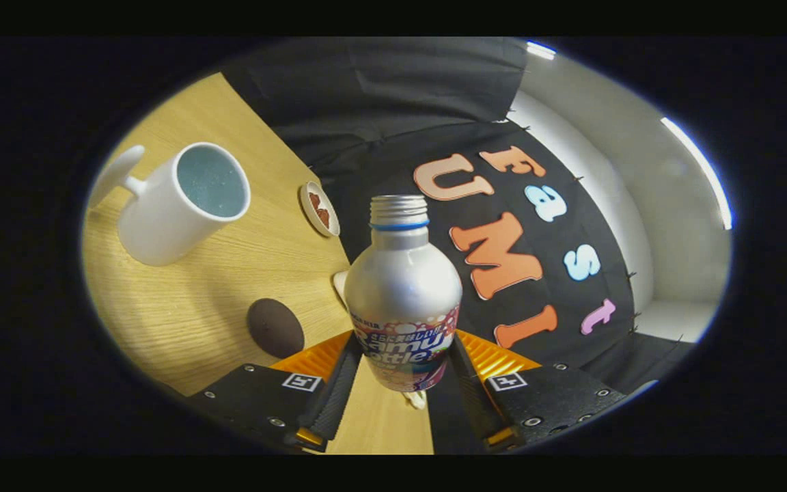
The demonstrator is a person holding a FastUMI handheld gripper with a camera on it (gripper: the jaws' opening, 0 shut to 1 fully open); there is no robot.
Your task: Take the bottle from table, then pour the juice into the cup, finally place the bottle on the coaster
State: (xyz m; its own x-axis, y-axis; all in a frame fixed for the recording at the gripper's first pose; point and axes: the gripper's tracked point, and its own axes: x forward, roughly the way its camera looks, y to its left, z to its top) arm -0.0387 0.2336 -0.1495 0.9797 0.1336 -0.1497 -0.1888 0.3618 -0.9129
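Bottle (pixel 404 301) sits clamped between my two fingers (pixel 339 383), one pressing its lower body from each side across the printed label band. My gripper (pixel 404 372) is closed on it, and the base of the bottle hangs clear above the wooden table (pixel 182 321), with bare wood showing underneath. The bottle is silver metal with a rounded shoulder, a narrow threaded neck and a blue ring under the threads; its mouth is uncapped. It stands along the line of my fingers, while the whole scene around it is tilted, so the table slopes away to the left.

Beyond my left finger, well apart from the bottle, stands the white cup (pixel 178 205). Its mouth faces toward me, its handle points away on the far side, and the inside looks dull grey-blue; I cannot tell whether any liquid is in it.

Near my left finger, on the wood, lies a dark round coaster (pixel 275 328), flat and with nothing on it. Between the cup and the bottle, close to the table's edge, is a small white dish (pixel 318 208) holding something reddish-brown. Just beside the bottle's left shoulder a small pale object (pixel 340 283) peeks out, mostly hidden, and I cannot tell what it is.
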